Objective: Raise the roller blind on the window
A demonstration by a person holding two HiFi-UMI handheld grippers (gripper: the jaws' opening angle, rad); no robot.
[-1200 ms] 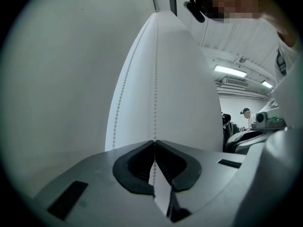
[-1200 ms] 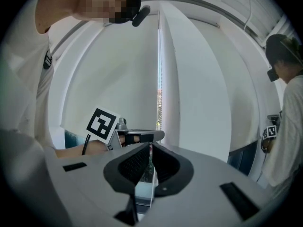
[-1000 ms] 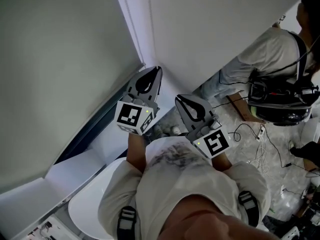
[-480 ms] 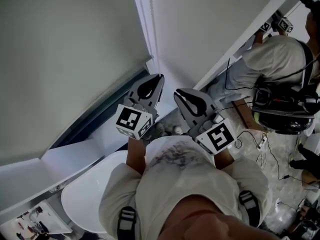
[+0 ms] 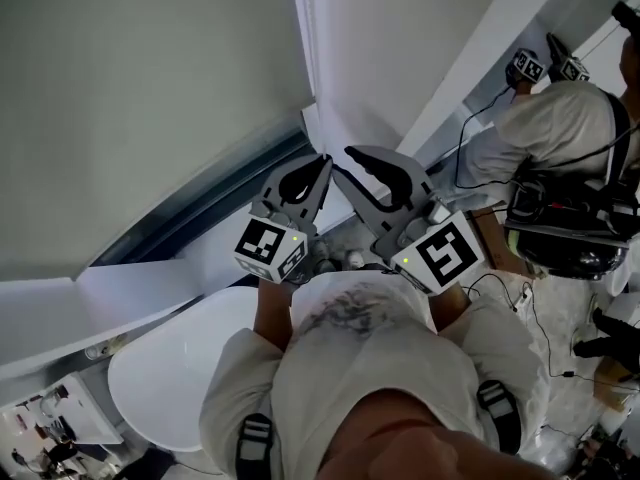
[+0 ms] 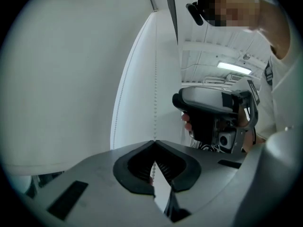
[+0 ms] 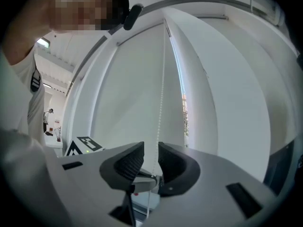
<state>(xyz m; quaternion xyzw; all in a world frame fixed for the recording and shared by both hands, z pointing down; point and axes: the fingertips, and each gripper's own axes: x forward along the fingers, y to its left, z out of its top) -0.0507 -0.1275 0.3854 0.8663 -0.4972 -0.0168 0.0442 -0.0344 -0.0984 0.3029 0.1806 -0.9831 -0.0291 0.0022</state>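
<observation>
Mostly, the blind (image 5: 130, 98) fills the head view's upper left. At centre, the left gripper (image 6: 155, 143) is clamped on the chain (image 6: 155, 79) beside the blind. The right gripper (image 7: 150, 150) has its jaws slightly apart around the chain.

left gripper (image 5: 318, 160): raised, fingers (image 6: 135, 167) pinched on bead chain (image 6: 155, 103) | right gripper (image 5: 352, 154): raised alongside, fingers (image 7: 128, 162) slightly apart

Looks like a robotics lab: cables (image 5: 545, 343) strewn across the floor (image 5: 560, 408), second person (image 5: 560, 138) in a harness rig, strip light (image 6: 234, 67) overhead.
</observation>
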